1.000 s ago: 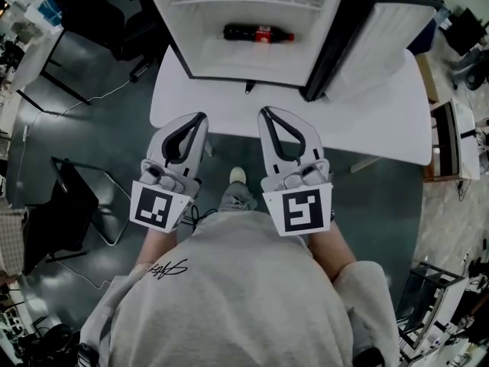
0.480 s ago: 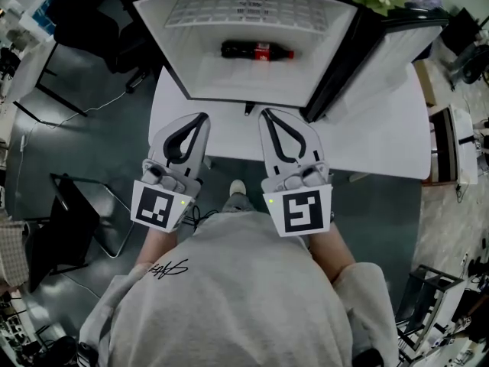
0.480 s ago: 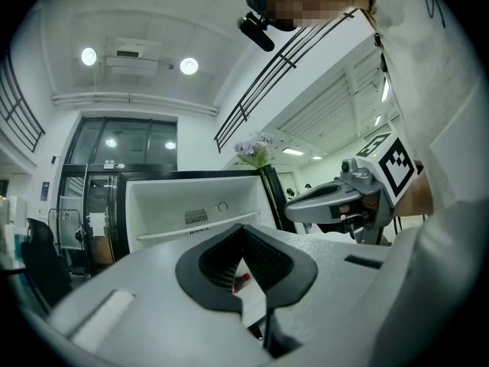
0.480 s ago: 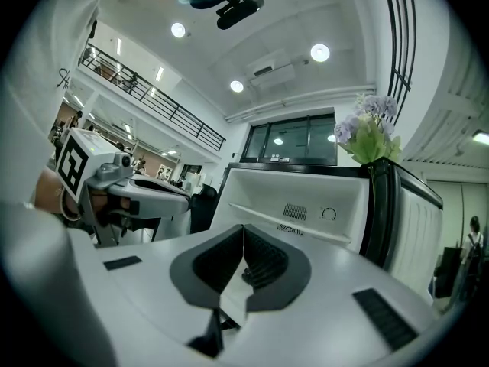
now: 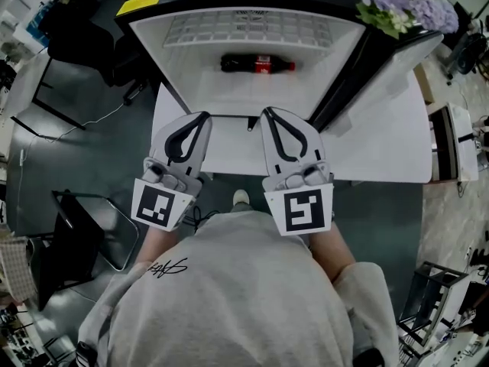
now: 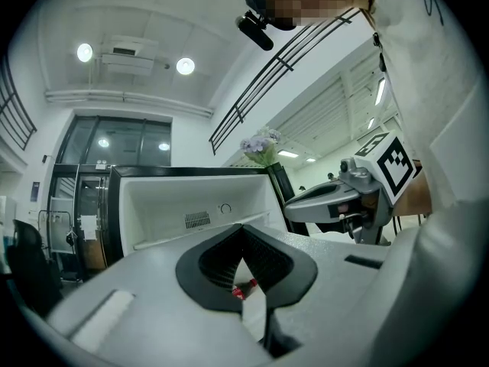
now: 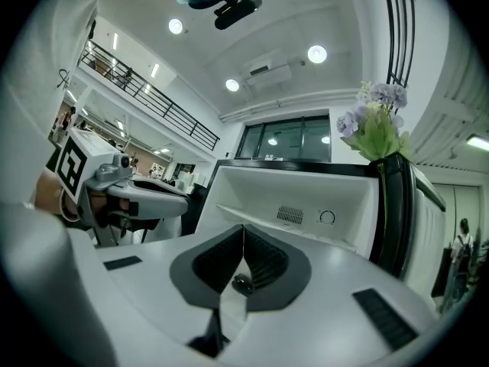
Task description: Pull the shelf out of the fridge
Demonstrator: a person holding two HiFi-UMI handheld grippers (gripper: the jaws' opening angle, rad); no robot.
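A white surface lies under and ahead of both sets of fingers and carries a small fridge. The fridge stands straight ahead of the fingers with its opening facing them. Its door is swung wide open, ahead and to the right of the right gripper.

The shelf is a white grid. It sits inside the fridge, in the upper part of the compartment, well ahead of both fingertips and higher than they are.

The left gripper and the right gripper are held side by side, pointing level at the fridge. Their tips are over the surface, just short of the fridge's front edge. In the left gripper view the fingers are pressed together with nothing between them. The right gripper view shows the same of its fingers. Neither gripper touches the shelf.

A bunch of pale purple flowers rests on top of the fridge, ahead of the right gripper and further right.

A cola bottle with a red label lies on its side on the fridge floor. It is below the shelf and ahead of the gap between the two grippers.
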